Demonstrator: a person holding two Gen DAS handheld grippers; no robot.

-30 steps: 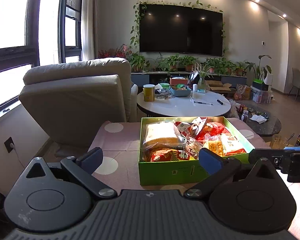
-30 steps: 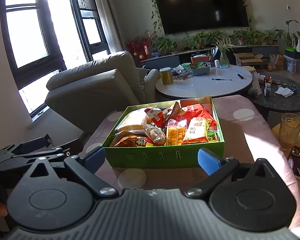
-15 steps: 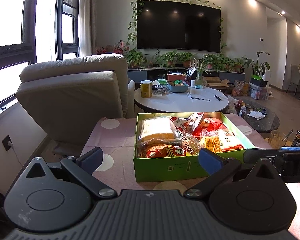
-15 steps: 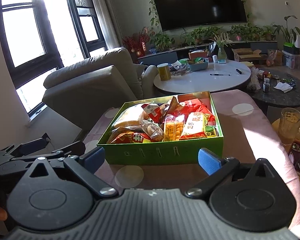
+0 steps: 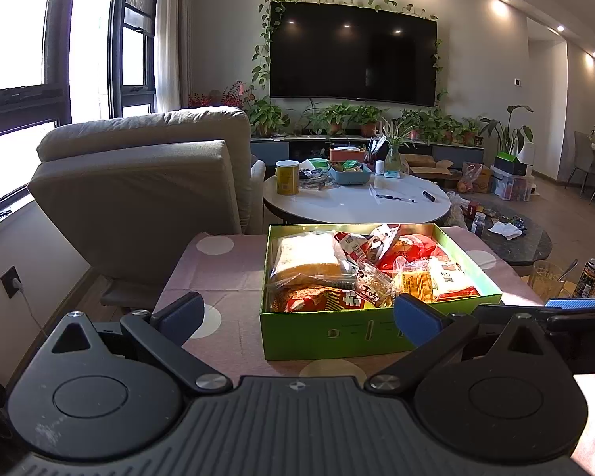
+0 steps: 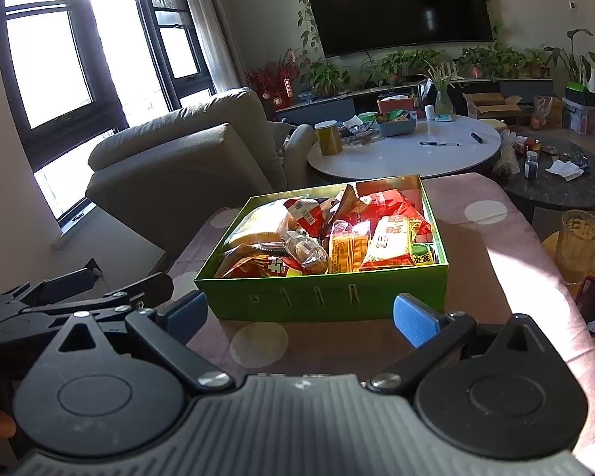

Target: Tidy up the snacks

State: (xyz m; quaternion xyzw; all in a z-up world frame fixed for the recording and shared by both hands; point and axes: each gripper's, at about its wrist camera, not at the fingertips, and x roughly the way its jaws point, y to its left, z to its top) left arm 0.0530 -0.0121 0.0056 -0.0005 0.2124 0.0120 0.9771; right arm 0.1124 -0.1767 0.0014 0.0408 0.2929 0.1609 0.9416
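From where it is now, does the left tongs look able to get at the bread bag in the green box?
Probably yes. The left tongs are open and empty, the green box has no lid, and the bread bag lies on top at its near-left side.

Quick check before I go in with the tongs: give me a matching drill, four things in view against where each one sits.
Things:
1. bread bag
2. yellow tin
3. glass with spoon
4. green box

Places:
A. on the white round table
B. on the dotted pink cloth
C. left side inside the box
D. right of the cloth, beside a can

Pairs: 1-C, 2-A, 3-D, 4-B
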